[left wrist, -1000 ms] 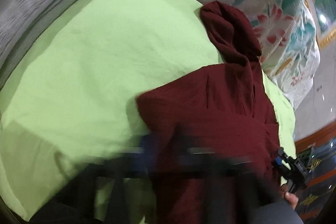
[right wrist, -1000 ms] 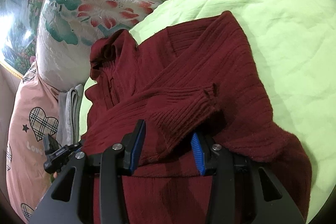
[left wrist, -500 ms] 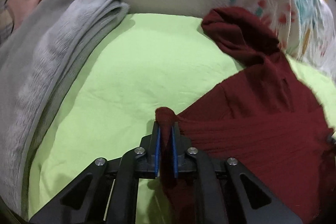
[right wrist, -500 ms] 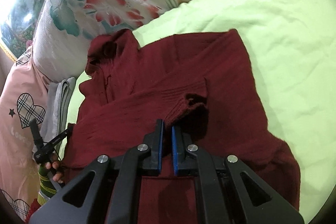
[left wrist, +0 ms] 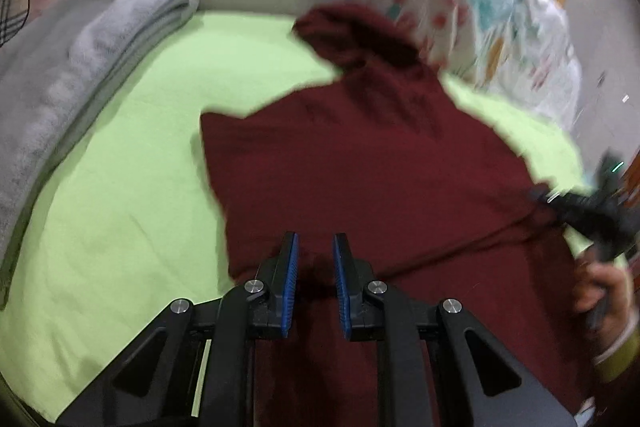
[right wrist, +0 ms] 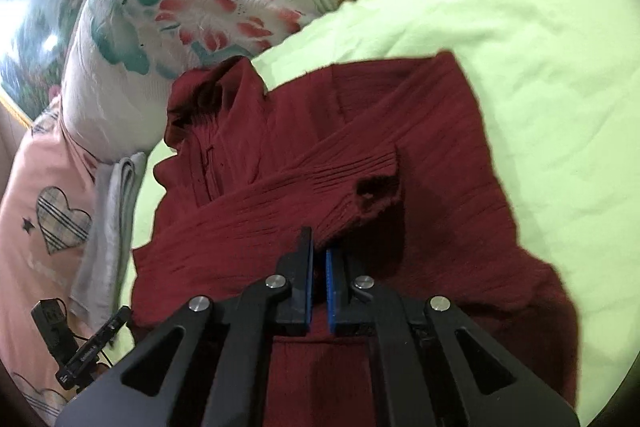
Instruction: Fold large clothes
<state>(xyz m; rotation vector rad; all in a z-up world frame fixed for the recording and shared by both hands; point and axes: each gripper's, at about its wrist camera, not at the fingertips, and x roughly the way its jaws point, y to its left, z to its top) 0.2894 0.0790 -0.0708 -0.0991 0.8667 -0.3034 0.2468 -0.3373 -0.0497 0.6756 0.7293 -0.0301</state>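
Note:
A maroon knit sweater (left wrist: 380, 155) lies on the lime-green sheet (left wrist: 140, 167), collar toward the pillows. In the right wrist view one sleeve crosses the sweater (right wrist: 420, 115), its cuff (right wrist: 372, 187) lying open. My right gripper (right wrist: 318, 263) is shut on the fabric at the sleeve's lower edge, just below that cuff. My left gripper (left wrist: 314, 259) sits over the sweater's near left part, its blue pads a little apart with dark fabric bunched between them. Each gripper shows in the other's view: the left gripper (right wrist: 96, 339) at the sweater's edge, the right gripper (left wrist: 580, 215) blurred, held by a hand (left wrist: 608, 291).
A folded grey blanket (left wrist: 80, 59) lies along the left of the sheet. A floral pillow (right wrist: 200, 7) and a pink pillow with a plaid heart (right wrist: 48, 207) stand behind the collar. Bare green sheet (right wrist: 520, 7) stretches to the right of the sweater.
My right gripper's jaws have closed from wide apart onto the fabric below the cuff. My left gripper has swung to the right with its fold, from the sweater's left edge to over the sweater.

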